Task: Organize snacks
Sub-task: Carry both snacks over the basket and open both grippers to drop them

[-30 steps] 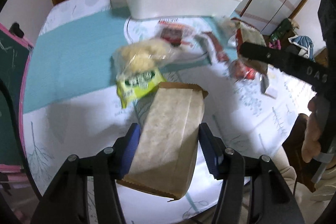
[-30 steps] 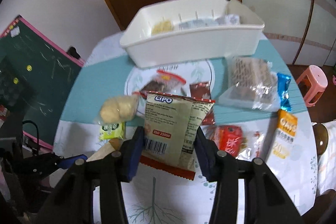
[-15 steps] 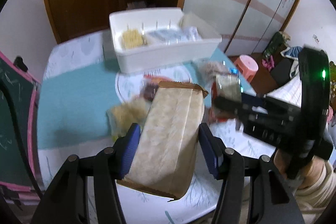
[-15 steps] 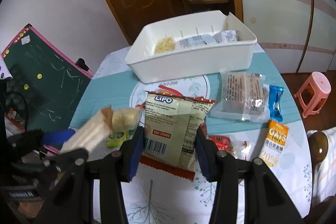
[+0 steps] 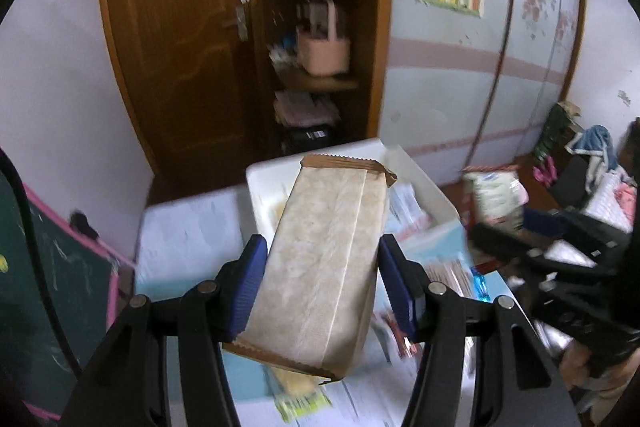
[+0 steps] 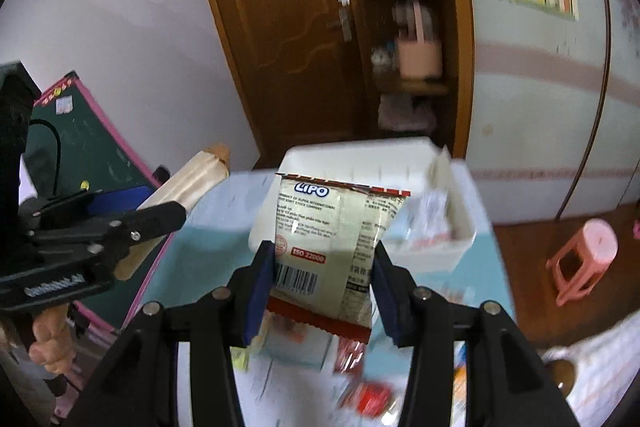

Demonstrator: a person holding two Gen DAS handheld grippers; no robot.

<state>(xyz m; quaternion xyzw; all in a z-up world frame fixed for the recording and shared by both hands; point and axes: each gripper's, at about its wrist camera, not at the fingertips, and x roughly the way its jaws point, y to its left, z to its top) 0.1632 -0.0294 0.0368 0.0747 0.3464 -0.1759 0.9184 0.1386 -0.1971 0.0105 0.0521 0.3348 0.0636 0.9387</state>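
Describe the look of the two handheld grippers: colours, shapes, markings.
Both are black plastic. The left gripper and right gripper each have two angular linkage arms with silver round pivot pins and ribbed dark blue pads on the fingers. Seen side-on from the right wrist view, the left unit's body carries small white lettering, too blurred to read.

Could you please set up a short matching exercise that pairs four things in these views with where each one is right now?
Things:
1. tan paper-wrapped pack
2. LIPO packet
3. white bin
4. pink stool

Places:
A. on the floor, to the right of the table
B. clamped between the fingers of the left gripper
C. on the far part of the table
D. clamped between the fingers of the right gripper

Pairs: 1-B, 2-D, 3-C, 4-A
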